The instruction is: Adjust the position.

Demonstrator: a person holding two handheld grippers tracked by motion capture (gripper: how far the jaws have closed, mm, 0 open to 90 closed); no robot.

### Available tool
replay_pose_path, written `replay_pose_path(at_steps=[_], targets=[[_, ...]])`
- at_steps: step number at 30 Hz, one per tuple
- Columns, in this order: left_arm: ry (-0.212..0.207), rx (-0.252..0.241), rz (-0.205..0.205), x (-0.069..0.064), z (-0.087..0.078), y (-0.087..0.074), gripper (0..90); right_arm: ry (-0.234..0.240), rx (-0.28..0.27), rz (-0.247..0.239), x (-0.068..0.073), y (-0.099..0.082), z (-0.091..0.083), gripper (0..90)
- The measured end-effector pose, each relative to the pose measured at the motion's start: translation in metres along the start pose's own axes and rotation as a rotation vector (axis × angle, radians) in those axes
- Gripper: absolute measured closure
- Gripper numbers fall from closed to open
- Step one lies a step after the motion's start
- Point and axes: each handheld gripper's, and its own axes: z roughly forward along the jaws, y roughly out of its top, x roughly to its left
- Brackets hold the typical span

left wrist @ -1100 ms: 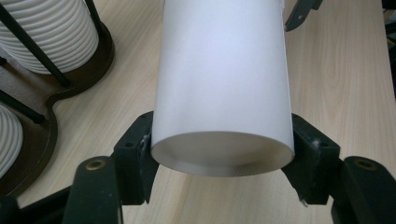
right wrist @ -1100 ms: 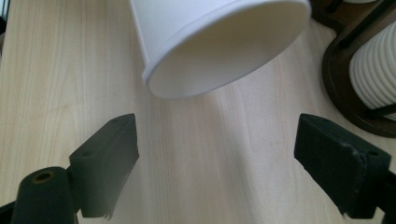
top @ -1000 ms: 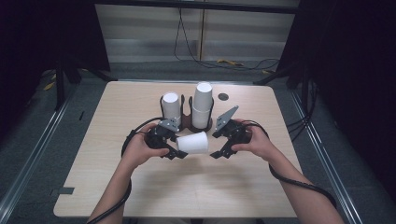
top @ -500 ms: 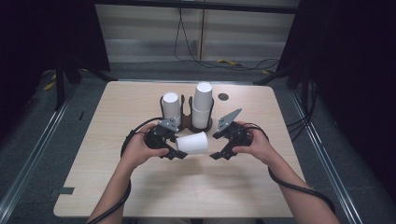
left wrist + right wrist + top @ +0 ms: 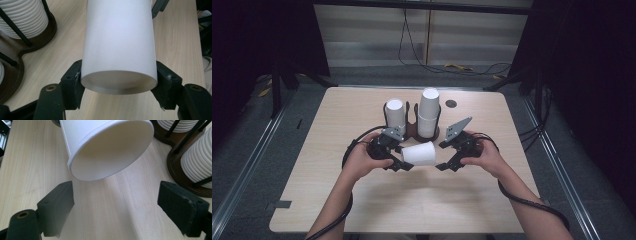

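Little has shifted since the earlier frames: your left gripper [image 5: 398, 161] still clamps the white paper cup [image 5: 419, 154] by its narrow base, holding it on its side above the table [image 5: 332, 200], just in front of the dark cup holder [image 5: 412, 131]. Your right gripper [image 5: 446, 156] stands with jaws spread wide and empty, facing the cup's open rim. Two ribbed cup stacks [image 5: 429, 111] stand upright in the holder behind.

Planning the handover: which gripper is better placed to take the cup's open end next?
Right. The right gripper is open, facing the paper cup mouth; the left gripper already clamps its closed end.
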Motion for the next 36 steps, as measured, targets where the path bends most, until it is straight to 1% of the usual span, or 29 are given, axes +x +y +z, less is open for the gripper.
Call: replay_pose_path(at_steps=[2, 3, 5, 6, 9, 12, 14, 15, 16, 17, 19, 20, 21, 23, 25, 30, 31, 32, 36], targets=[[0.002, -0.003, 0.001, 0.0001, -0.0002, 0.0000, 34.9, 0.000, -0.005, 0.001, 0.0002, 0.0001, 0.0004, 13.4], [0.002, 0.003, 0.009, 0.0009, -0.0008, 0.0001, 34.9, 0.002, -0.010, 0.003, 0.0005, 0.0000, 0.0006, 13.3], [0.001, -0.008, -0.002, 0.0008, -0.0006, -0.0005, 34.9, -0.003, -0.019, 0.002, 0.0011, -0.0003, 0.0010, 13.4], [0.000, -0.010, -0.002, 0.0010, -0.0005, -0.0006, 34.9, 0.004, -0.021, 0.003, 0.0012, -0.0006, 0.0014, 13.3], [-0.003, -0.010, 0.000, 0.0007, -0.0006, -0.0004, 34.9, -0.008, -0.031, -0.004, 0.0017, -0.0018, 0.0028, 13.3], [-0.007, -0.009, 0.004, 0.0005, -0.0006, 0.0004, 34.9, -0.011, -0.053, 0.004, 0.0018, -0.0021, 0.0030, 13.1], [-0.009, -0.010, 0.004, 0.0009, -0.0004, 0.0003, 34.9, -0.003, -0.067, 0.004, 0.0019, -0.0023, 0.0032, 13.1], [-0.005, -0.013, -0.008, 0.0001, -0.0001, 0.0001, 34.8, -0.002, -0.071, 0.002, 0.0024, -0.0022, 0.0032, 13.1], [-0.008, -0.012, -0.008, 0.0004, 0.0000, -0.0001, 34.8, -0.004, -0.075, -0.002, 0.0030, -0.0022, 0.0036, 13.1], [-0.008, -0.005, 0.003, 0.0013, -0.0001, -0.0002, 34.8, -0.002, -0.080, 0.000, 0.0032, -0.0023, 0.0037, 13.1], [-0.009, -0.002, 0.002, 0.0014, -0.0001, -0.0002, 34.8, 0.006, -0.090, 0.000, 0.0040, -0.0027, 0.0039, 12.9], [-0.012, -0.008, -0.003, 0.0010, 0.0007, -0.0003, 34.8, 0.001, -0.096, -0.005, 0.0046, -0.0028, 0.0041, 12.9], [-0.012, -0.011, -0.005, 0.0011, 0.0010, -0.0004, 34.8, 0.005, -0.104, -0.007, 0.0048, -0.0032, 0.0043, 12.8], [-0.017, -0.012, 0.001, 0.0015, 0.0014, -0.0002, 34.8, 0.009, -0.117, -0.002, 0.0049, -0.0039, 0.0053, 12.7], [-0.015, -0.016, -0.002, 0.0014, 0.0017, -0.0002, 34.8, 0.012, -0.129, 0.002, 0.0049, -0.0047, 0.0064, 12.7], [-0.018, -0.016, -0.006, 0.0019, 0.0019, -0.0005, 34.8, 0.022, -0.140, 0.005, 0.0048, -0.0051, 0.0082, 12.7], [-0.020, -0.003, 0.001, 0.0030, 0.0015, 0.0000, 34.8, 0.023, -0.143, 0.002, 0.0048, -0.0049, 0.0081, 12.7], [-0.021, -0.015, -0.007, 0.0025, 0.0028, -0.0004, 34.8, 0.021, -0.146, 0.005, 0.0050, -0.0046, 0.0081, 12.7], [-0.024, -0.016, -0.002, 0.0030, 0.0041, 0.0000, 34.8, 0.024, -0.149, 0.007, 0.0047, -0.0040, 0.0087, 12.7]])
